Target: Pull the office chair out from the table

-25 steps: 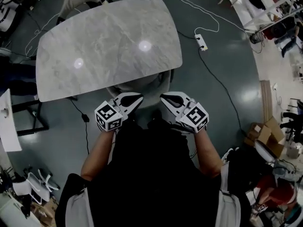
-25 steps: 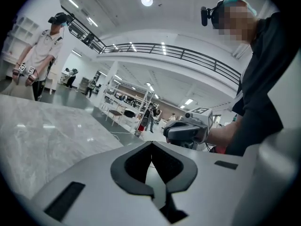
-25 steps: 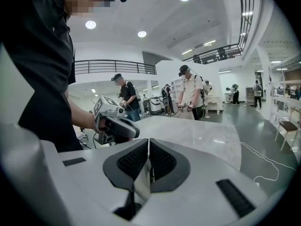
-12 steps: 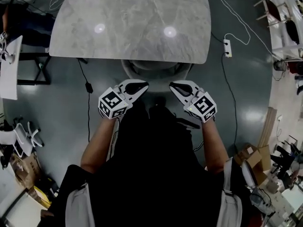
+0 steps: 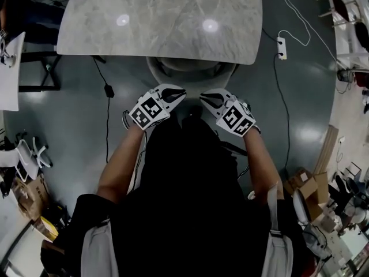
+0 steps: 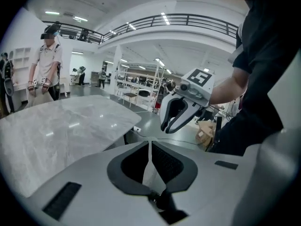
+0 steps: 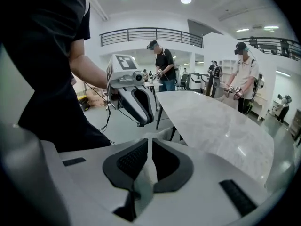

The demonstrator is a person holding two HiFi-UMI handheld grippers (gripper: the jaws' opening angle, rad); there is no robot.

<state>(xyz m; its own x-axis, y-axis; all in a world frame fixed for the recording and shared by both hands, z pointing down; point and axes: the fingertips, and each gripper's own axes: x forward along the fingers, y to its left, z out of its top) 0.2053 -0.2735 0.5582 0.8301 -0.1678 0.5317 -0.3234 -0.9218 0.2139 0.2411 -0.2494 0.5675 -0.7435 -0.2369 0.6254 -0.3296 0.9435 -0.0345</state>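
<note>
Holds left gripper [image 5: 173, 94] out front, jaws together, empty. Faces office chair [image 5: 190, 74] tucked under the marble worktop [image 5: 161, 22], just ahead, between both grippers. Holds right gripper [image 5: 210, 100] alongside, jaws together too, gripping nothing.

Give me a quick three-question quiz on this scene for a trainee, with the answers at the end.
1. True or false: the office chair is pulled well clear of the table.
2. What does the left gripper hold? A) the chair's back B) nothing C) a cable
3. Fill in: the jaws of the right gripper are ____.
Key: 1 false; 2 B; 3 shut.
</note>
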